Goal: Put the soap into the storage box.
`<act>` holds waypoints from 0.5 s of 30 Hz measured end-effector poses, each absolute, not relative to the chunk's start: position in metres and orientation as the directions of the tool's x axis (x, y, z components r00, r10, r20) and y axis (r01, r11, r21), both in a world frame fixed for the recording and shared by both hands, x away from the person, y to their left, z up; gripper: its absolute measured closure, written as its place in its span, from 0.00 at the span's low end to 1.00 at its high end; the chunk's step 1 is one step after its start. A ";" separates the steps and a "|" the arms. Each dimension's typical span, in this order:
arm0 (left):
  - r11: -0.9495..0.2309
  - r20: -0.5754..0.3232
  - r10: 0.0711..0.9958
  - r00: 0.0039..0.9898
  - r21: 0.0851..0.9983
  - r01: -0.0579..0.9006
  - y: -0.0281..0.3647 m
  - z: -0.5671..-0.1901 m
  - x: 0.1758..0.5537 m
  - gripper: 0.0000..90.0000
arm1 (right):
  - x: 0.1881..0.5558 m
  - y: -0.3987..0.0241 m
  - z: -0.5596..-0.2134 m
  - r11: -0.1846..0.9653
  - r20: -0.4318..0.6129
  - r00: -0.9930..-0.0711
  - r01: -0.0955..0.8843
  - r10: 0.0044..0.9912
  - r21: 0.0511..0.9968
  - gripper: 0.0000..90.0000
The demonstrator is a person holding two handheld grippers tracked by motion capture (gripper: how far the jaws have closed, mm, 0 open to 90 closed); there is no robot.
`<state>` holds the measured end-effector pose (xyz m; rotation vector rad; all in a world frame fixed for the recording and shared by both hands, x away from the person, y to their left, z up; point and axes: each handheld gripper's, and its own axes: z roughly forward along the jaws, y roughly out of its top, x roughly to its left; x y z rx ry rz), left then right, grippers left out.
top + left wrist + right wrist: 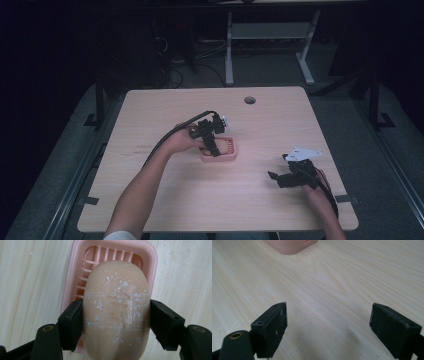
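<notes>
The soap bar (116, 312), likely firm yet slippery, is clamped across its flanks by the left gripper (116, 322) above the pink dish (71, 277); the right gripper (328, 327) is held apart, empty.

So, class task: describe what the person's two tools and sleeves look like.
Both tools are black with blocky, flat-faced jaws. The left tool trails a thick black cable; the right tool carries a pale three-cornered plate on top. A white sleeve edge shows on the left arm.

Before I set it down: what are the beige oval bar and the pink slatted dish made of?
Beige oval bar: apparently soap, matte and waxy, with white flecks and scuffs. Pink slatted dish: likely moulded plastic, smooth, with a soft sheen on its rounded rim.
</notes>
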<state>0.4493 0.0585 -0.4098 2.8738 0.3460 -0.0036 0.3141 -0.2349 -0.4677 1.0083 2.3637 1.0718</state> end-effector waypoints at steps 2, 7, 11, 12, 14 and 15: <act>-0.942 -0.036 0.231 0.972 0.241 0.233 0.058 -0.410 0.449 0.35 | 0.314 -0.235 -0.468 0.461 -0.027 -0.686 0.459 0.728 0.759 0.15; -0.949 -0.030 0.218 0.976 0.228 0.219 0.057 -0.412 0.449 0.35 | 0.314 -0.235 -0.468 0.460 -0.027 -0.684 0.461 0.729 0.759 0.15; -0.947 -0.033 0.221 0.975 0.231 0.222 0.057 -0.411 0.449 0.35 | 0.314 -0.235 -0.468 0.461 -0.026 -0.684 0.462 0.729 0.758 0.15; -0.946 -0.032 0.222 0.975 0.233 0.223 0.058 -0.411 0.449 0.35 | 0.314 -0.235 -0.468 0.461 -0.025 -0.684 0.463 0.729 0.757 0.15; -0.943 -0.029 0.226 0.974 0.243 0.226 0.058 -0.409 0.449 0.35 | 0.314 -0.235 -0.468 0.458 -0.024 -0.681 0.466 0.732 0.757 0.15; -0.941 -0.031 0.228 0.973 0.250 0.228 0.059 -0.408 0.449 0.34 | 0.314 -0.235 -0.468 0.458 -0.023 -0.681 0.467 0.732 0.757 0.15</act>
